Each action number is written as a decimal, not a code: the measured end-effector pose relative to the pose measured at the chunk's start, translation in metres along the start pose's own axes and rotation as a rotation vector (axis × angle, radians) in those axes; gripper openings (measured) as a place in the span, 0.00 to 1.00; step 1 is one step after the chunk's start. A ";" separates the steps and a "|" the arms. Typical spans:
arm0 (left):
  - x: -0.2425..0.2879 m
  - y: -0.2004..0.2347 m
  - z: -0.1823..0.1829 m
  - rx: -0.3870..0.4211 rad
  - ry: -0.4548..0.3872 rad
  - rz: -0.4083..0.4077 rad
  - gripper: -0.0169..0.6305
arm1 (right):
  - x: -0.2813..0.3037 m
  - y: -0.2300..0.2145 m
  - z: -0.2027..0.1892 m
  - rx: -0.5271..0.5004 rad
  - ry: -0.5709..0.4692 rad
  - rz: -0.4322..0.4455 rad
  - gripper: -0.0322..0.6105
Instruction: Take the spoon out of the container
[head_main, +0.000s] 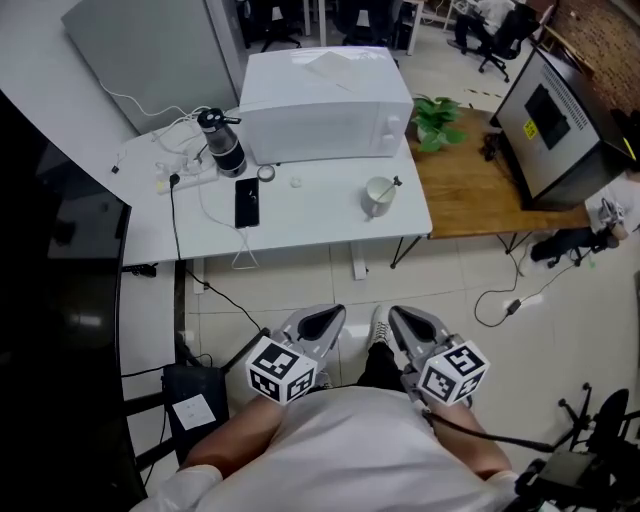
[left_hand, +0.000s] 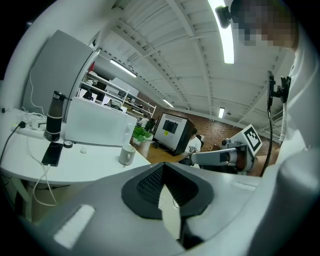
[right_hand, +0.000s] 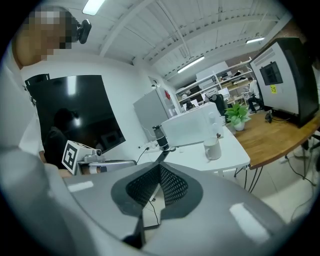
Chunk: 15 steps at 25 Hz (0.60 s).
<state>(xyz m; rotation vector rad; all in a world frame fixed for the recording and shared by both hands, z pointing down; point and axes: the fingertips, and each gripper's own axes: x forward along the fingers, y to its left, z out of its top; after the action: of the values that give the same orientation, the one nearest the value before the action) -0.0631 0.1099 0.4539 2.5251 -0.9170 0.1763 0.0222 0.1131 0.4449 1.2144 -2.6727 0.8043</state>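
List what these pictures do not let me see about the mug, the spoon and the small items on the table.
1. Bowl of the spoon: head view, hidden inside the mug; only the handle shows.
2. Contents of the mug: every view, too small and far.
3. The small white item near the phone: head view, too small to identify.

You wear a white shirt (head_main: 350, 450). Your left hand-held gripper (head_main: 322, 322) and right hand-held gripper (head_main: 415, 325) are grey with black dimpled pads (left_hand: 150, 182), each bearing a black-and-white marker cube (head_main: 281, 371).

Left gripper (head_main: 325, 320), right gripper (head_main: 410, 323): both closed, seemingly empty.
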 end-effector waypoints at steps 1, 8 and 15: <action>0.007 0.006 0.004 0.000 -0.002 0.010 0.03 | 0.007 -0.006 0.005 -0.004 0.002 0.012 0.06; 0.066 0.046 0.039 -0.016 -0.019 0.106 0.03 | 0.055 -0.066 0.053 -0.026 0.030 0.111 0.06; 0.145 0.063 0.079 -0.012 -0.044 0.190 0.03 | 0.074 -0.130 0.102 -0.065 0.055 0.209 0.06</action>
<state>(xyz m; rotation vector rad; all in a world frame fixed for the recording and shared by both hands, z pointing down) 0.0059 -0.0522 0.4449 2.4379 -1.1722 0.1737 0.0795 -0.0588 0.4343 0.8959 -2.7884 0.7574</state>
